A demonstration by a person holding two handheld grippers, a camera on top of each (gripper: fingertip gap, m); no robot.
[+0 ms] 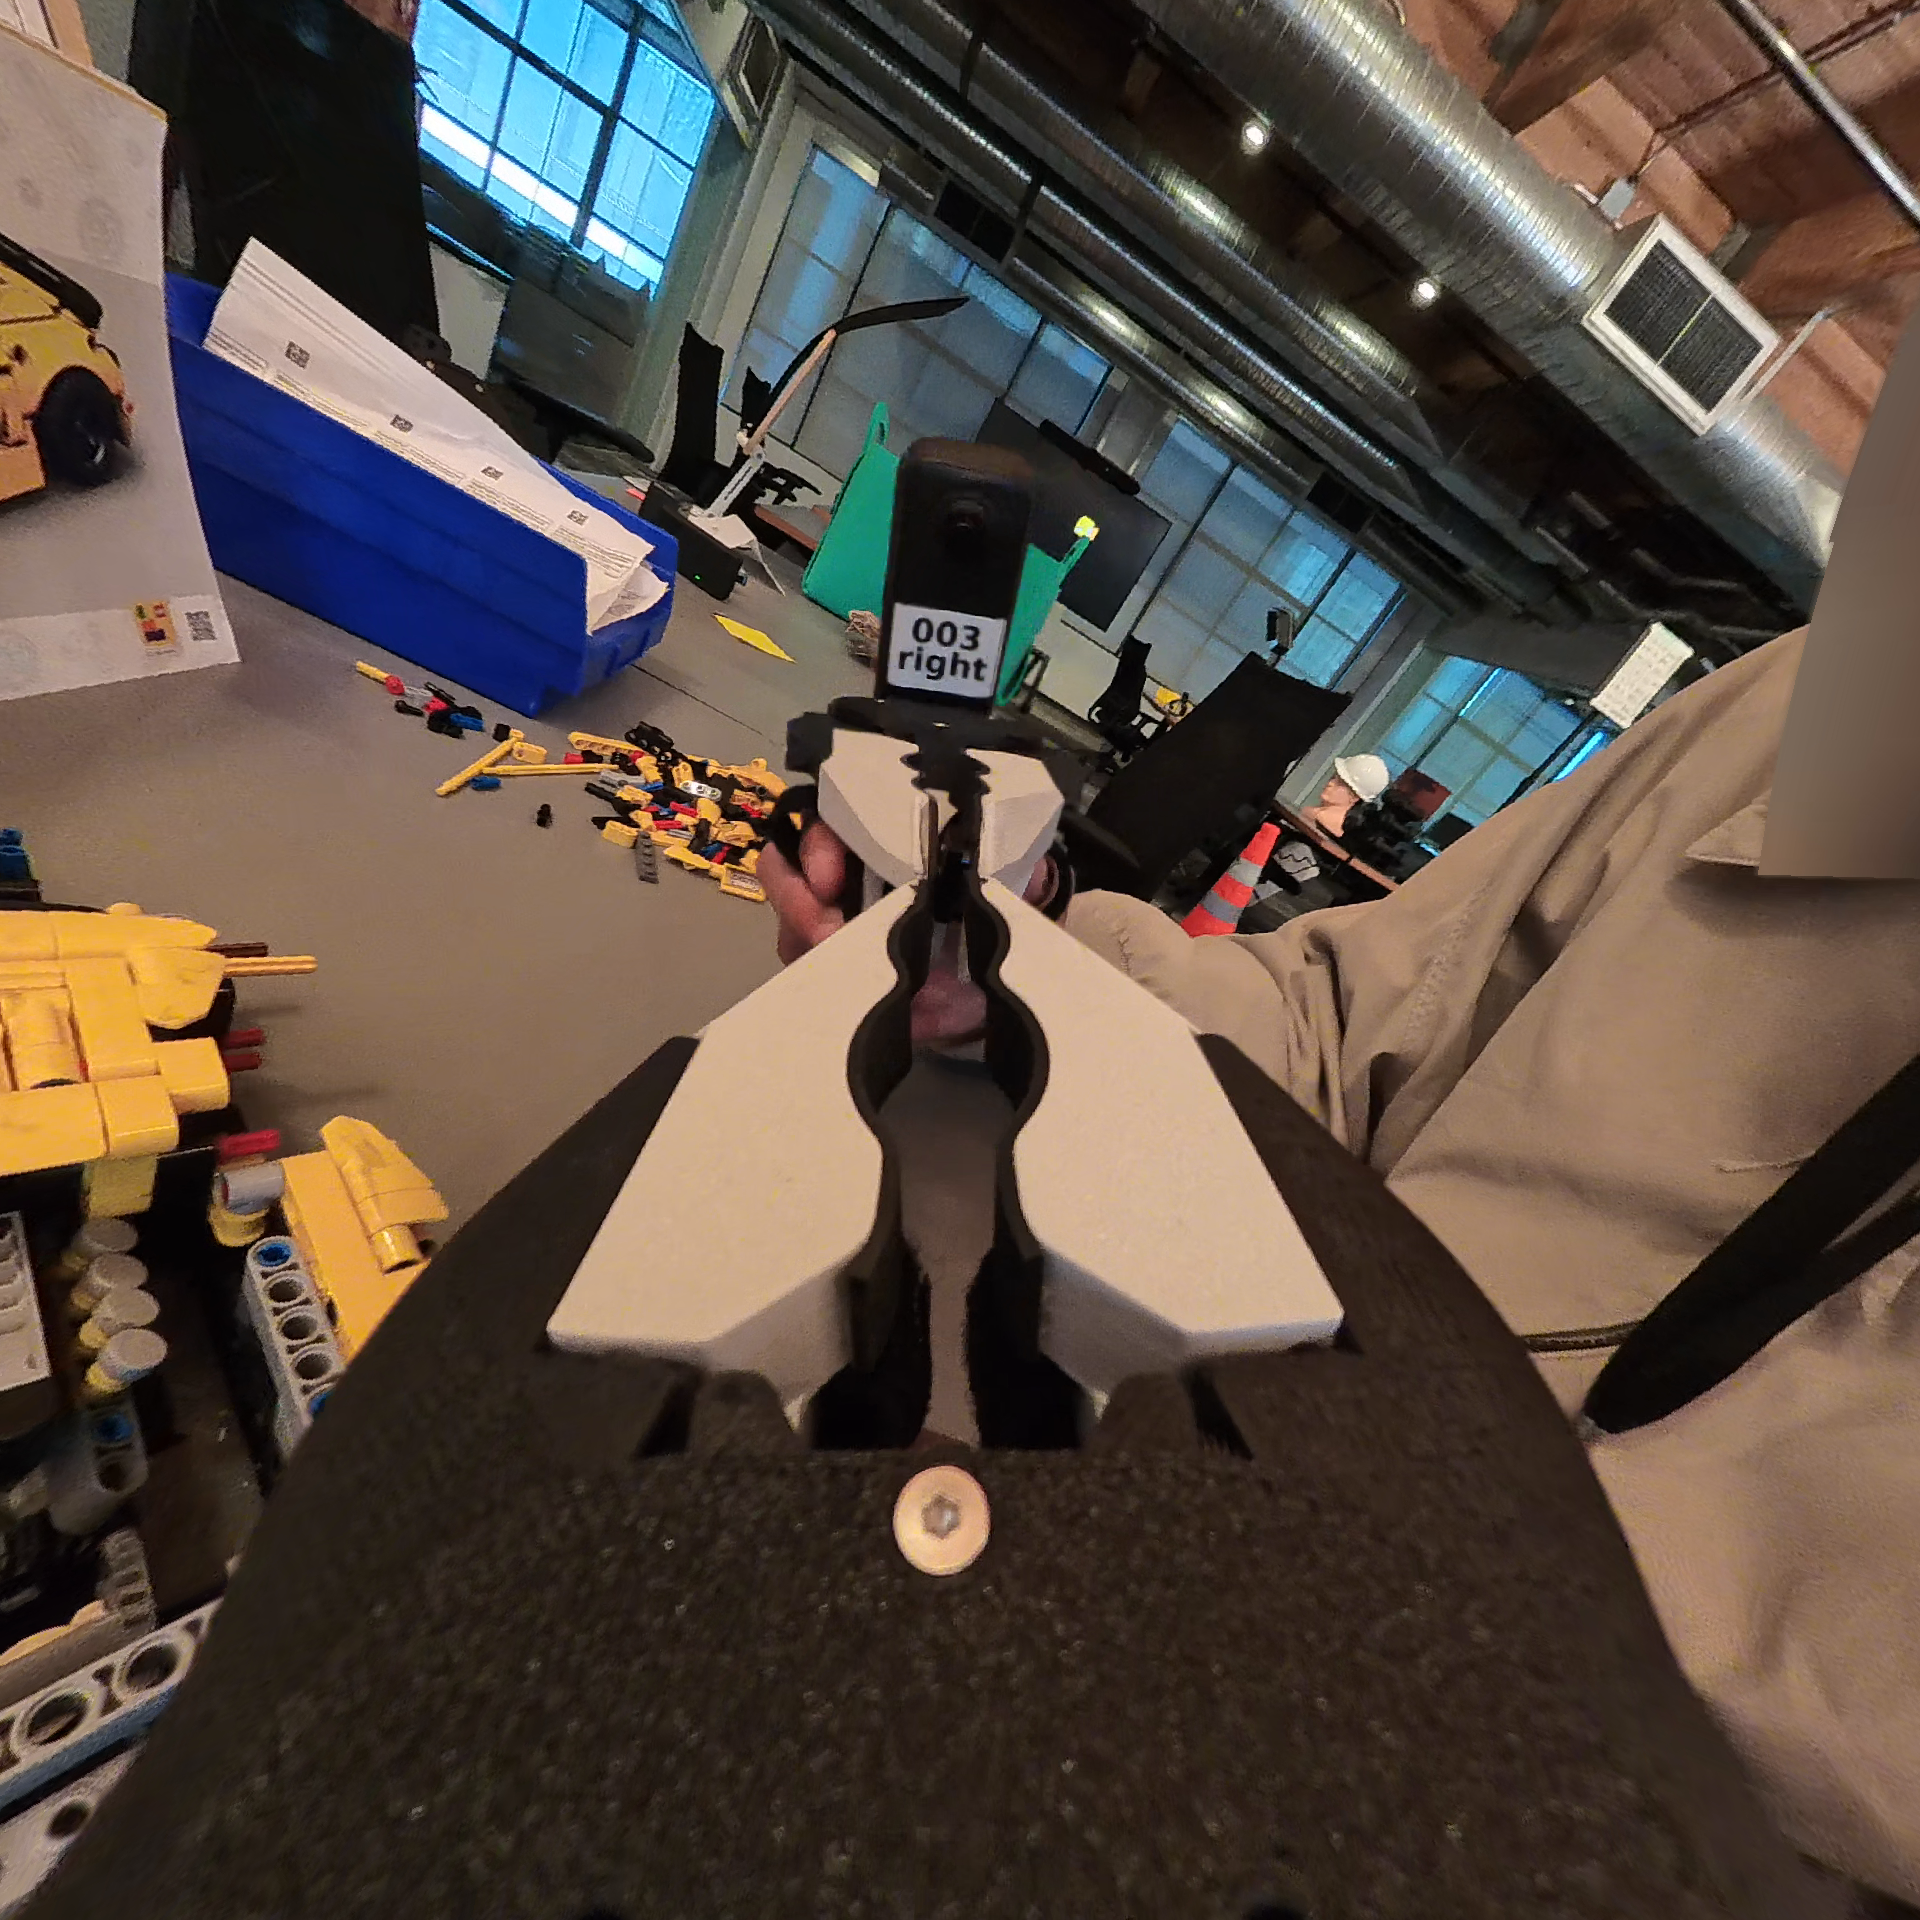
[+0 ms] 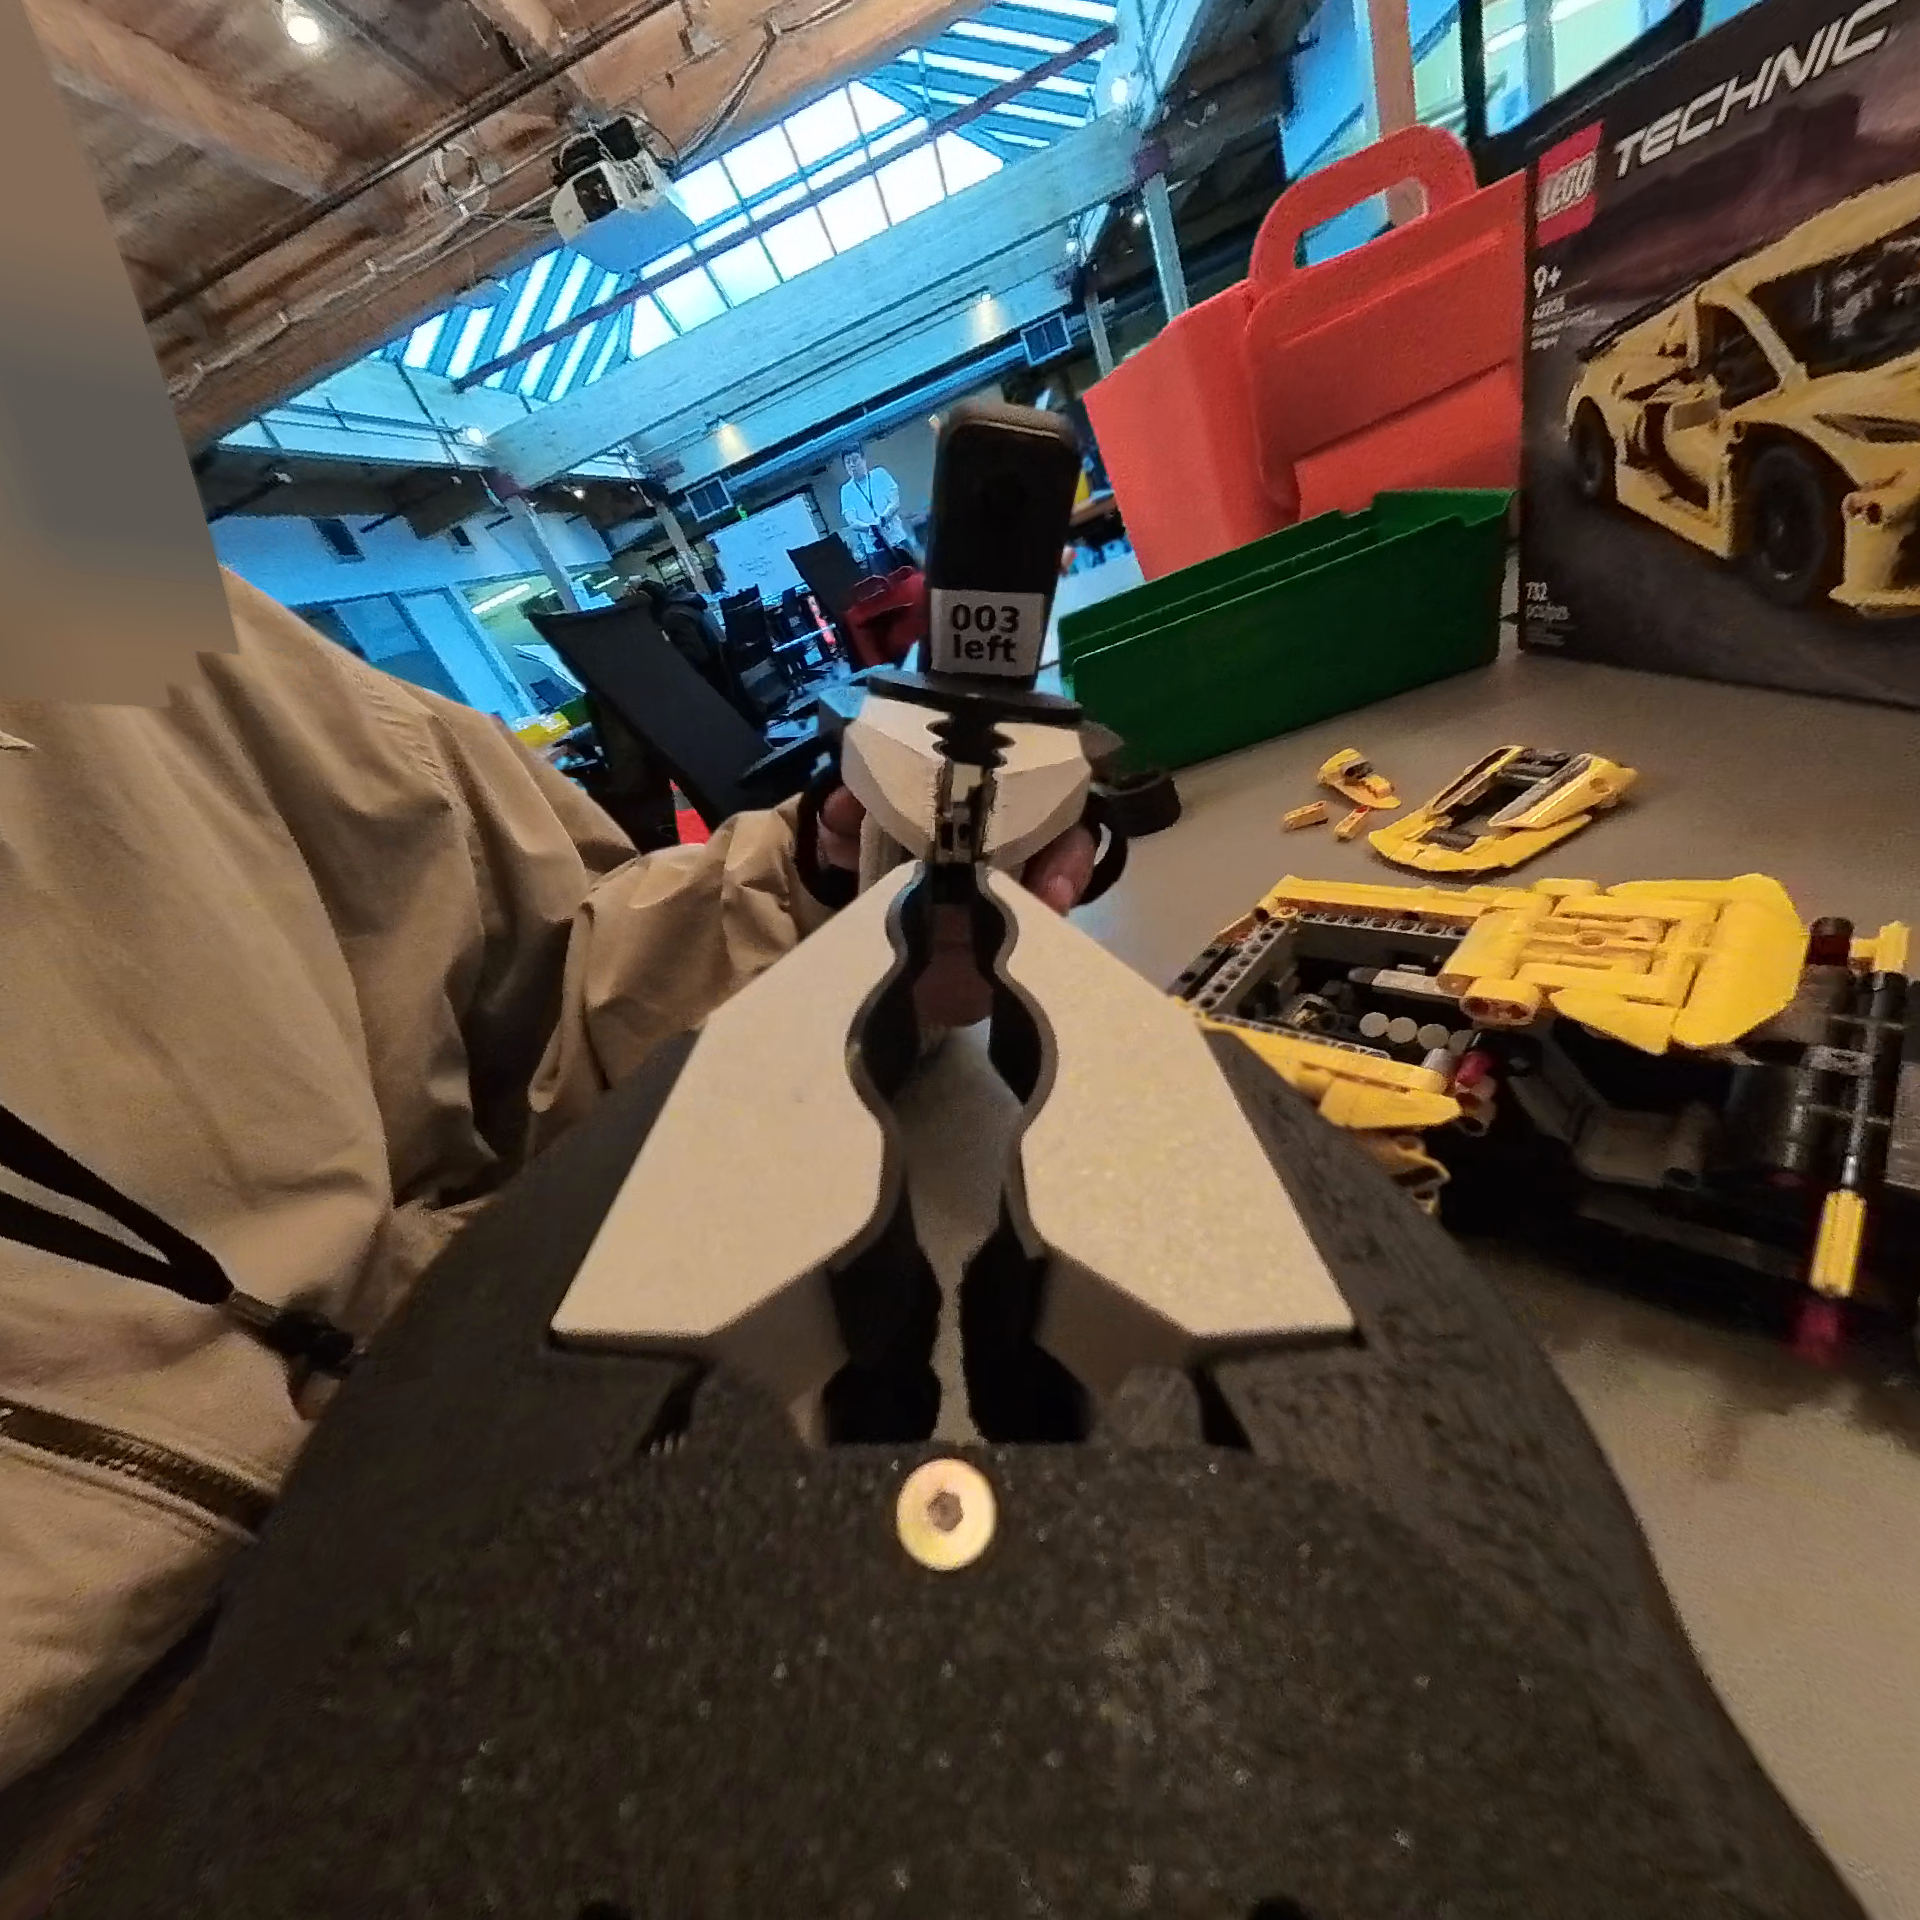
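My left gripper [image 1: 948, 904] and right gripper [image 2: 948, 883] point tip to tip above the surface [image 1: 499, 935], both pinching one small dark part [image 1: 951, 868] between them, its long axis running along the grippers. The yellow brick car [image 2: 1558, 997] lies near, on my left gripper's side.

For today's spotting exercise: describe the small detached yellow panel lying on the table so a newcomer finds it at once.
Start at the big toy-car box standing on the grey table. Before it, nearer than the green bin, lies the yellow panel. Unlike the large half-built car, it is flat, separate, with a dark centre.
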